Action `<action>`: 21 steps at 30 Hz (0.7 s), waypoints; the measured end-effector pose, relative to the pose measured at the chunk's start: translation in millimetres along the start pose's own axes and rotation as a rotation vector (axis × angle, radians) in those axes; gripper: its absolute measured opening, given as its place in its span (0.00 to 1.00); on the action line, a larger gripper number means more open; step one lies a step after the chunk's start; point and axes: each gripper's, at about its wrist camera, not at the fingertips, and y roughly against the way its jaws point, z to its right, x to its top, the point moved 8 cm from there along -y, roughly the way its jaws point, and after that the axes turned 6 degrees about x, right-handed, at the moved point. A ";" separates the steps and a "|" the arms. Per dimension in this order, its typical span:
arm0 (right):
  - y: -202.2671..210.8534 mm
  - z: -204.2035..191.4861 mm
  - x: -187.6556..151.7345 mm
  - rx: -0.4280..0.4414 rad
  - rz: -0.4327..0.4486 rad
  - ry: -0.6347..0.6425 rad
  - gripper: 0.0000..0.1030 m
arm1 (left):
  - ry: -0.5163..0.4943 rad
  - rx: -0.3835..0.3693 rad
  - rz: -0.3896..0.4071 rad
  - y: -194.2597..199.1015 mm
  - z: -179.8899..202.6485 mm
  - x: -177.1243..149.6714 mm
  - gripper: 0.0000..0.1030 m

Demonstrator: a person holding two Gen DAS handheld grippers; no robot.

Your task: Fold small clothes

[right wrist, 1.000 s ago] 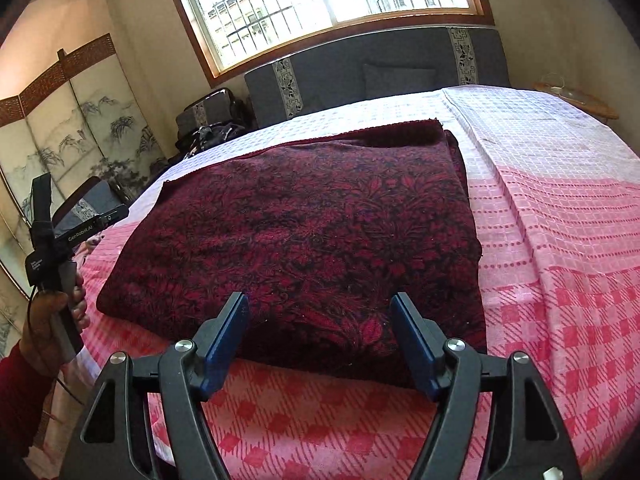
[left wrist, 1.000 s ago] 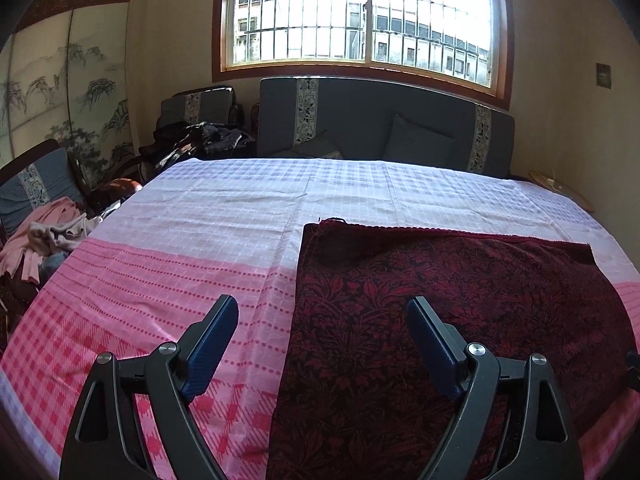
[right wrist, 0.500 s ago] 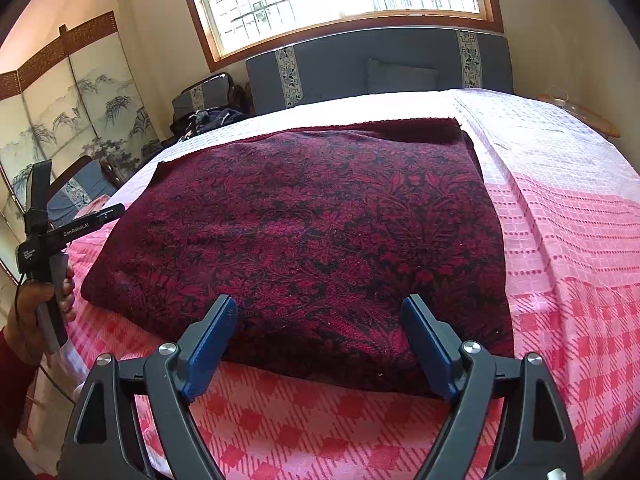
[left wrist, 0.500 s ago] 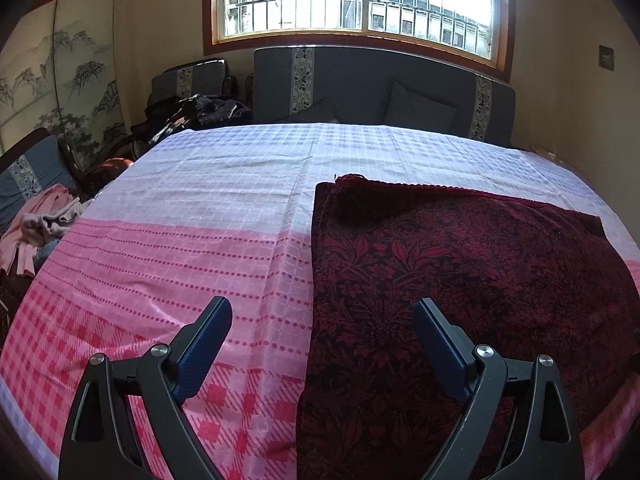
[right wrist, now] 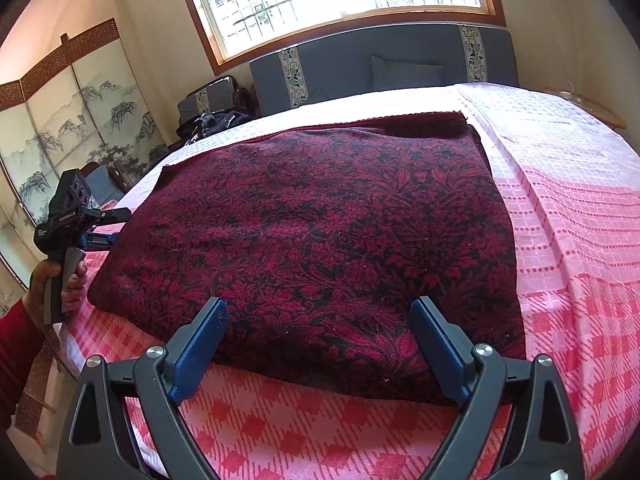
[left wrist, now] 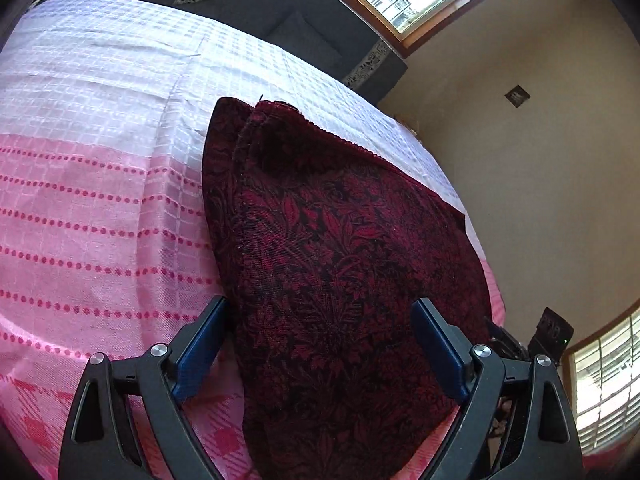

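A dark red floral cloth, folded into a rectangle, lies flat on the pink and white checked tablecloth. In the left wrist view the cloth fills the middle. My left gripper is open, tilted, with its jaws astride the cloth's left edge near the front corner. It also shows in the right wrist view at the cloth's left side, held by a hand. My right gripper is open, its jaws just over the cloth's near edge.
A grey sofa stands behind the table under a window. A painted folding screen is at the left. A small round side table is at the far right. The tablecloth stretches left of the cloth.
My left gripper has moved in to the cloth's left edge and rolled to a tilt. My right gripper has come closer to the cloth's near edge. Both stay open.
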 end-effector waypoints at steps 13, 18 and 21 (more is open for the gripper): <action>-5.7 -3.2 0.0 0.006 -0.003 -0.002 0.97 | -0.097 -0.170 -0.105 -14.9 20.1 18.6 0.87; -5.2 -2.8 4.4 0.022 0.000 -0.027 0.98 | -0.160 -0.077 -0.066 -14.5 19.7 13.8 0.87; 6.9 0.4 10.4 0.047 0.023 -0.060 0.98 | -0.126 -0.075 -0.025 -9.2 12.0 13.2 0.87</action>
